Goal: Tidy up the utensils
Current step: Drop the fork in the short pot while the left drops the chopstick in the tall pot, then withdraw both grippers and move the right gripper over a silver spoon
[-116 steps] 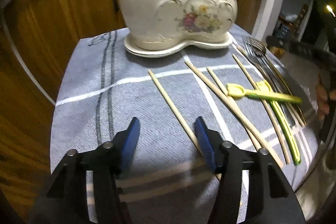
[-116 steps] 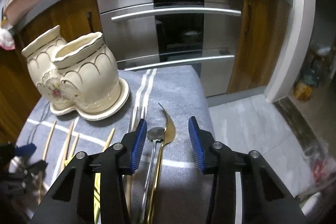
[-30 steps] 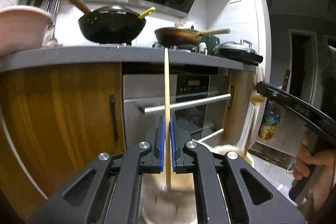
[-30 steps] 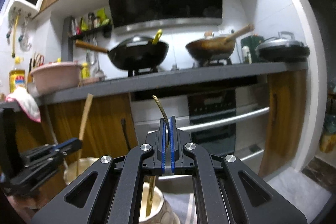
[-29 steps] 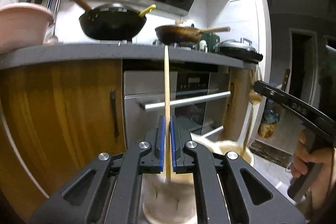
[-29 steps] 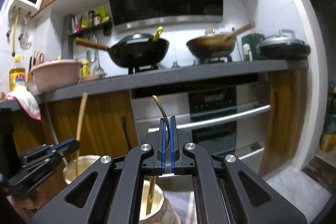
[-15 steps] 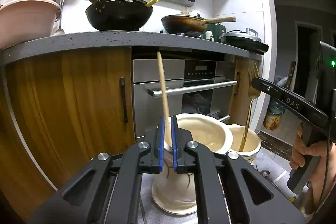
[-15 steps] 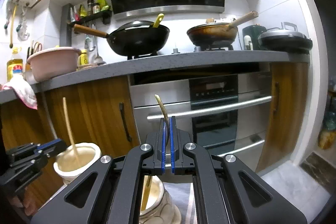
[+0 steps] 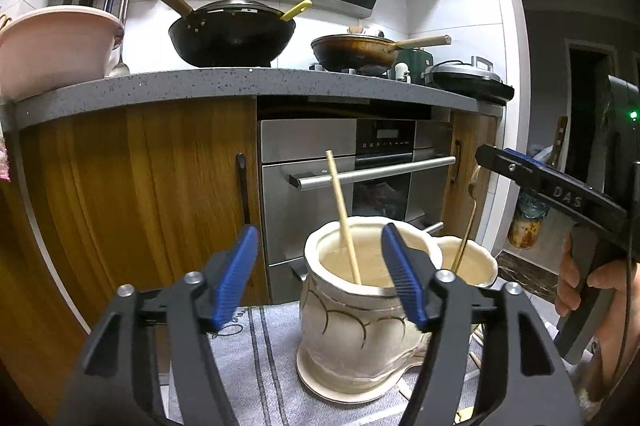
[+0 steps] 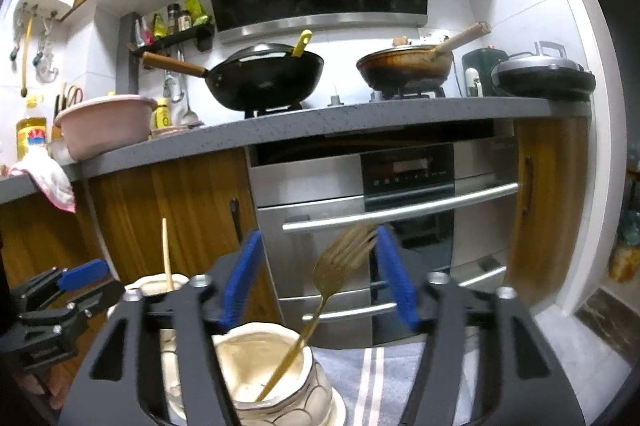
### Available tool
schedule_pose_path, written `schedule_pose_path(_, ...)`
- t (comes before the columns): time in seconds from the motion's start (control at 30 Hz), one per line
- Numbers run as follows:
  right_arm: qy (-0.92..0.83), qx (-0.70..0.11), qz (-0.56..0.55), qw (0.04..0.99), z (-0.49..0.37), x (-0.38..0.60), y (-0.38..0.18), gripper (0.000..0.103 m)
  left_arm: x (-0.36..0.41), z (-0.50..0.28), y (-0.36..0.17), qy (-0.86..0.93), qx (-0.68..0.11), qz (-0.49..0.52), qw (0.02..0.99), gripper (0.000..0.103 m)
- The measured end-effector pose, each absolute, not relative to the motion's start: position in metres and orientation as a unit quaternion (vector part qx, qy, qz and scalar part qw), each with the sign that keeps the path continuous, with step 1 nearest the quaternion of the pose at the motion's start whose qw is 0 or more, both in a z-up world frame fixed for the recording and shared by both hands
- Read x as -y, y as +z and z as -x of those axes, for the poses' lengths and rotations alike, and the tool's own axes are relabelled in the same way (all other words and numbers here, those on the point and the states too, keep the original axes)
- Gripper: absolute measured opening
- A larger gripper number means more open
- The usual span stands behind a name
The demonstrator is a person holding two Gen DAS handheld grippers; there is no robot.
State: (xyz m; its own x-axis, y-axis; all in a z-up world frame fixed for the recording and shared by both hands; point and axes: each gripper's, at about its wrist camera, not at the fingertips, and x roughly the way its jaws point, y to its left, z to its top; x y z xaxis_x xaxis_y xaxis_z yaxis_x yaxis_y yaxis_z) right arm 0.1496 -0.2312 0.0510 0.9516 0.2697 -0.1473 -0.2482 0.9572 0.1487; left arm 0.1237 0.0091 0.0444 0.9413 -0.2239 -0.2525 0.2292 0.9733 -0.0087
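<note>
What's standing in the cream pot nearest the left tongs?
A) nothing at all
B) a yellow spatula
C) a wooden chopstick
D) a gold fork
C: in the left view a chopstick leans inside the pot, between the opening left tongs but touched by neither pad; the fork stands in the other pot.
</note>
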Motion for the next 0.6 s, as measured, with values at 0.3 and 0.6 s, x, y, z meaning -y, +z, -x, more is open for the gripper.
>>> schedule_pose_path(0.3, 0.151, -0.081, -0.059, 0.983, -0.133, 0.228, 0.062, 0.098, -0.014, -0.113, 0.053, -0.078, -0.115, -0.009, 0.990, 0.098)
schedule_pose_path(0.6, 0.153, -0.089, -0.043, 0.983, -0.100, 0.227, 0.066, 0.098, -0.008, -0.086, 0.060, -0.072, -0.116, -0.029, 0.990, 0.098)
